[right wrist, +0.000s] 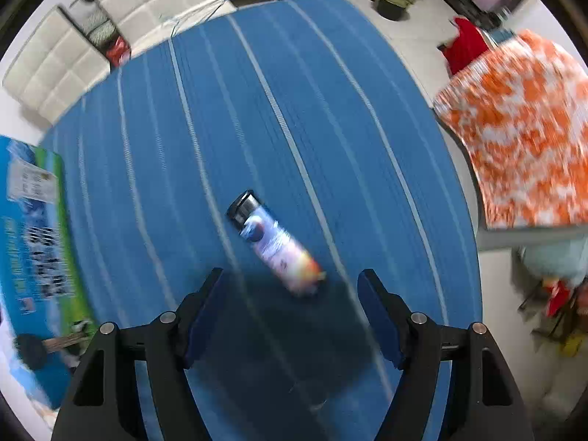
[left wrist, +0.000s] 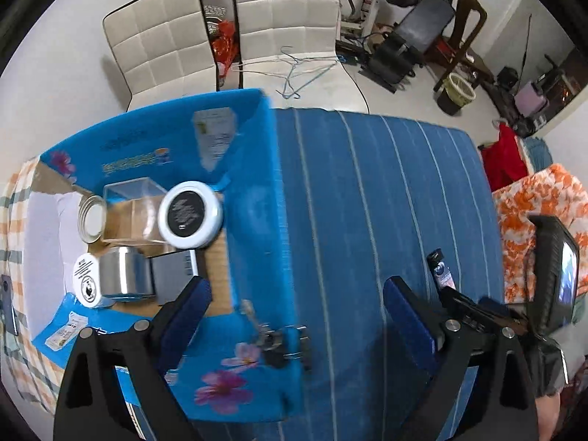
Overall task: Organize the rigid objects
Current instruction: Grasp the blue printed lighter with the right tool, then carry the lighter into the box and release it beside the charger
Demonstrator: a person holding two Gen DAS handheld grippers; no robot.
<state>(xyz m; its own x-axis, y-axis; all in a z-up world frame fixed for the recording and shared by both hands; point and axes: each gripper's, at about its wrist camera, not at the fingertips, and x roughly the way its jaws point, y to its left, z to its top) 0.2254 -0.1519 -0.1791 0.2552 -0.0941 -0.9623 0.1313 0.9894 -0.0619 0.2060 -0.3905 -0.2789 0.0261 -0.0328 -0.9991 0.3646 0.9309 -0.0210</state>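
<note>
Just ahead of right gripper point(right wrist: 290, 310), pads spread w/ nothing between: tube point(right wrist: 273, 242) flat on blue striped cloth point(right wrist: 367, 147), cap pointing away. Rotate to straddle body crosswise, lower, pinch mid-length. Left gripper point(left wrist: 297, 316) also spread, empty. Farther left of tube: blue box point(left wrist: 257, 183) w/ tins, probable drop pt.

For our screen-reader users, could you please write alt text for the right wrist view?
The open right gripper hovers over a tube with a black cap, lying on its side on a blue striped tablecloth, nothing held. A blue printed box sits at the left edge, an orange-and-white cloth at right.
</note>
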